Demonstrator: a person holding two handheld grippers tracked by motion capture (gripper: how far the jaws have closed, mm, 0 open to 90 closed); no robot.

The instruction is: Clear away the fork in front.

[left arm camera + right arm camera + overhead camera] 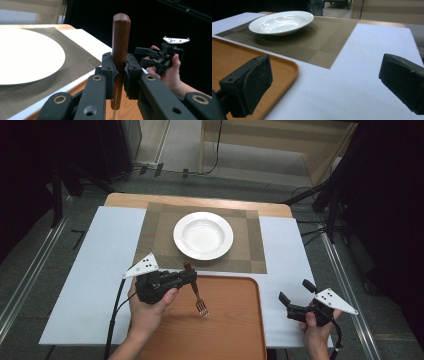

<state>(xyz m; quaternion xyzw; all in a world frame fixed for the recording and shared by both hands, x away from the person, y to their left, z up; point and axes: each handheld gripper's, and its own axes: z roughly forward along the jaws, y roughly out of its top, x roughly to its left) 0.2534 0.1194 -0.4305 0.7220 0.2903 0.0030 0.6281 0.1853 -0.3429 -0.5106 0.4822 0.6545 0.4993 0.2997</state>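
A fork with a brown wooden handle (121, 35) is clamped upright between the pads of my left gripper (120, 72). From above, the left gripper (192, 276) is shut on that handle and the fork's metal tines (201, 308) hang down over the orange tray (235, 330). A white deep plate (203, 235) rests on a brown woven placemat (155, 235) just beyond the tray. My right gripper (296, 291) is off the tray's right side over the white board, jaws wide open with nothing between them (332, 82). The left gripper view also shows the right gripper (147, 56) farther off.
A white board (100, 265) covers most of the wooden table, with the placemat (322, 37) and the plate (282, 22) in its middle. The tray's corner (287, 67) lies left of my right gripper. Dark stands and cables ring the table on the floor.
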